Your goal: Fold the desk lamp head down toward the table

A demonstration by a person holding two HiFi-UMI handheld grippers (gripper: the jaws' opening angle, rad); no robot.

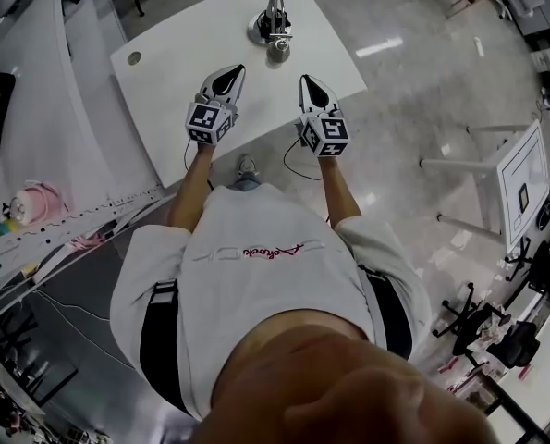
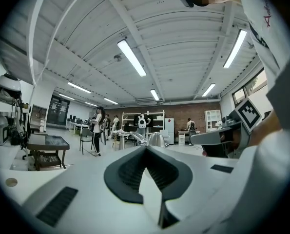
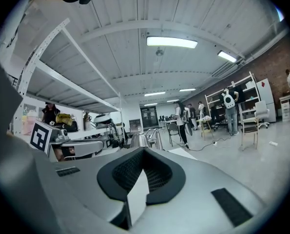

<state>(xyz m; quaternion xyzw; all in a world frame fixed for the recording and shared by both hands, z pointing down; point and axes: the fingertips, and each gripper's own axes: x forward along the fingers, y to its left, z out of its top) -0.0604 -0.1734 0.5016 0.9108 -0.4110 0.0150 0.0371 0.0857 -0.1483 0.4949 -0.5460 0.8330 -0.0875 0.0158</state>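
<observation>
A silver desk lamp stands at the far edge of the white table, its arm folded low over a round base. My left gripper and my right gripper hover side by side over the near part of the table, both pointing at the lamp and well short of it. Both are shut with nothing between the jaws. In the left gripper view the lamp shows just past the closed tips of the left gripper. In the right gripper view the lamp sits beyond the right gripper.
A small round grommet sits near the table's left corner. A white shelf rack with clutter runs along the left. A white stand and office chairs are on the floor at right. Several people stand far back in the room.
</observation>
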